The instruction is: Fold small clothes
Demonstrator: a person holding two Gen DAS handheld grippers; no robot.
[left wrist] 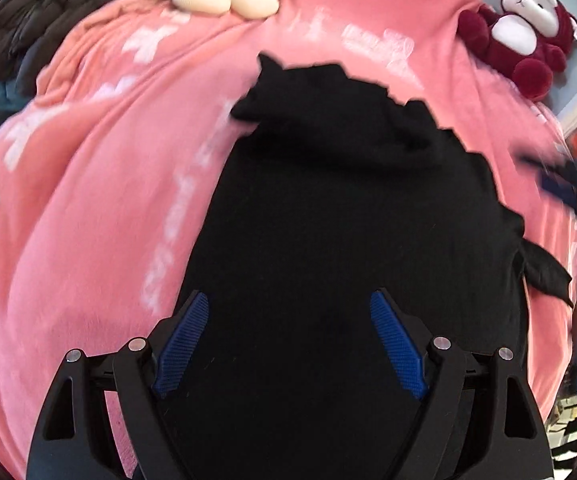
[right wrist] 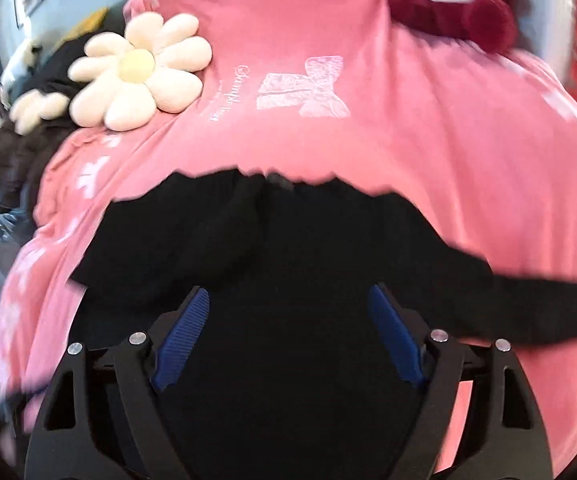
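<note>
Pink fleece blanket with white bow prints [right wrist: 428, 152] covers the whole work surface. Black knitted small garment with a scalloped edge [left wrist: 348, 220] lies on it at centre, spread but rumpled, one strip trailing toward 3 o'clock in the right wrist view. Cream daisy-shaped cushion [right wrist: 136, 72] at 10 o'clock, dark red plush bear [left wrist: 524, 28] at 1 o'clock, both well clear. Left gripper [left wrist: 290, 344]: jaws spread, nothing pinched, over the near hem. Right gripper [right wrist: 288, 340]: likewise spread and empty. Judgement: flatten the bunched far edge first, then pinch matching corners so the fold lands square. Left view alone shows a blurred dark object at 3 o'clock, probably the other gripper; right view alone shows the trailing strip full length.
</note>
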